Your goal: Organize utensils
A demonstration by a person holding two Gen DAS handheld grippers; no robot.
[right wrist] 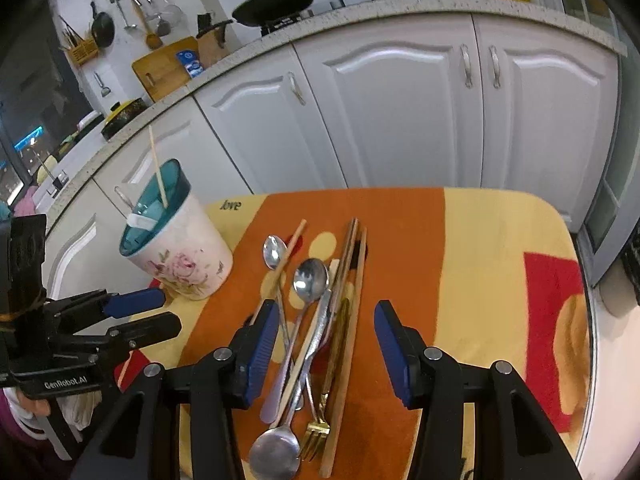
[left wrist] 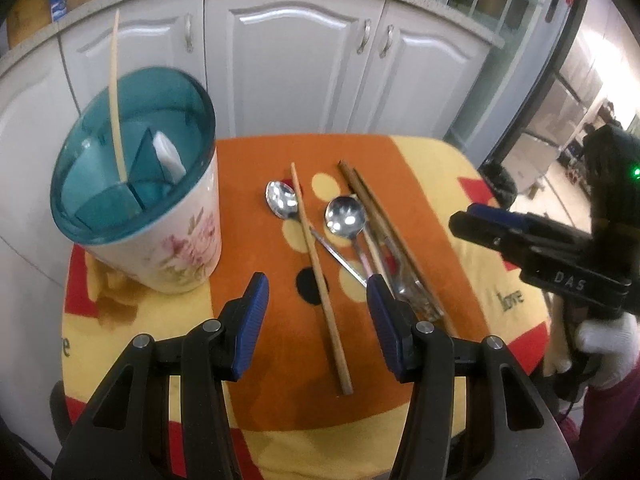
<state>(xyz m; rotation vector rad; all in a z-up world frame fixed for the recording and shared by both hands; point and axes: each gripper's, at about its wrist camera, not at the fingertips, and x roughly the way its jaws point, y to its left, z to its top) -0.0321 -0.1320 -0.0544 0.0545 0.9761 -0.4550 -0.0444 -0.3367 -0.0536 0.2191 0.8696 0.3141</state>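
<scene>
Barely begun — only 1 pale chopstick [left wrist: 116, 96] stands in the floral holder [left wrist: 160, 236]; spoons [right wrist: 310, 278], chopsticks and a gold fork [right wrist: 318, 430] remain on the cloth. Left gripper [left wrist: 316, 300] and right gripper [right wrist: 326, 332] both gape empty.

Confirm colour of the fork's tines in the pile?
Gold, on the fork; clearest in the right wrist view.

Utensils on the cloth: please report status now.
Both hand-held grippers, left and right, open, empty. Utensils piled loose on cloth; holder has one chopstick. Nothing blocking.
</scene>
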